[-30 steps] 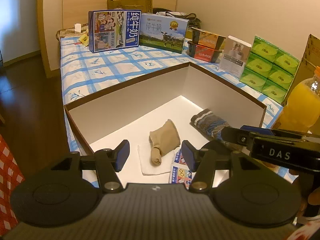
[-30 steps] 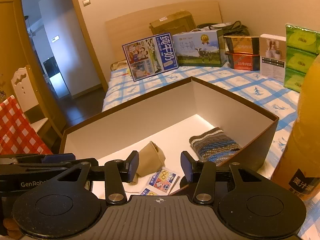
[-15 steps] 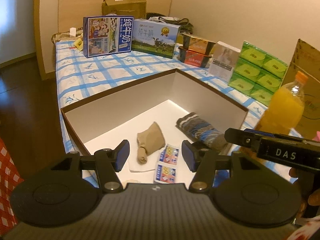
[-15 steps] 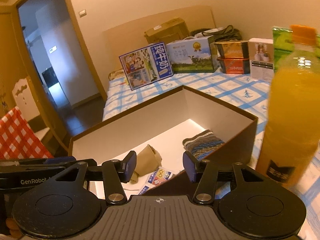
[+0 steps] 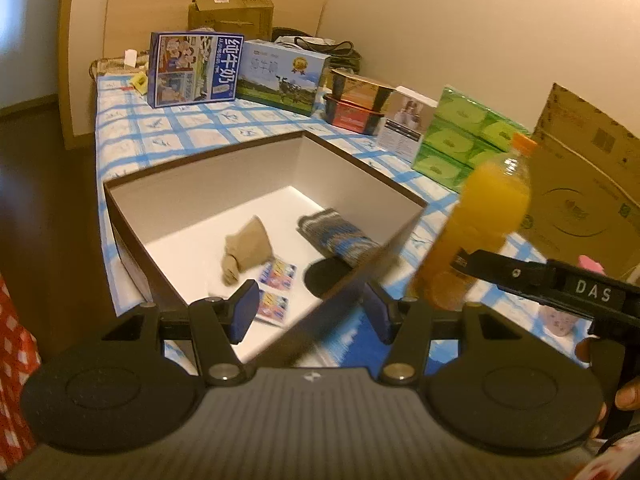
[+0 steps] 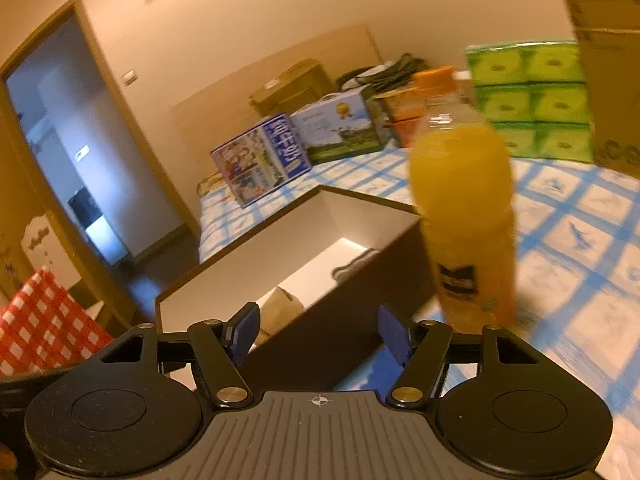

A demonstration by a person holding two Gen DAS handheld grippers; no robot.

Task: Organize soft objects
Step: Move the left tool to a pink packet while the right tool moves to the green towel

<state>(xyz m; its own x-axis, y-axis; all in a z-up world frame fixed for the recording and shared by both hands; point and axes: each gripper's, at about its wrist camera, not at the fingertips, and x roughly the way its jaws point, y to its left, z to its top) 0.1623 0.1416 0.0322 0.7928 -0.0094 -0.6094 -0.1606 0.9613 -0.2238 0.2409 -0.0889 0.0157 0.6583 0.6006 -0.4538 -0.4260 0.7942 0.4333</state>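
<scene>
Your left gripper (image 5: 310, 310) hangs over the near corner of the brown box (image 5: 264, 148), its jaws part-way apart with nothing between them. Your right gripper (image 6: 320, 330) sits just outside the box's near wall, beside the orange juice bottle (image 6: 464, 216); its jaws are opening and they too are empty.

The soft things are already in the box: a tan sock (image 5: 246, 250) lies bunched near the middle of the white floor, and a striped knit piece (image 5: 340, 236) lies close against the right wall. Two small printed packets (image 5: 276, 286) lie flat just in front of the sock, and a dark round thing (image 5: 324, 276) sits by the knit piece; what it is I cannot tell.

By my reading you are between pieces, so choose the next target before you reach in. Should you go for the sock, come down from above with the jaws wide and close on the thick bunched end, not on a loose edge, so it lifts whole. Keep clear of the packets, which would slide under a finger. The right-hand view is blurred, so steady that hand first. Mind the bottle: it stands right beside the box and your right gripper, and I think a sideways swing could topple it
</scene>
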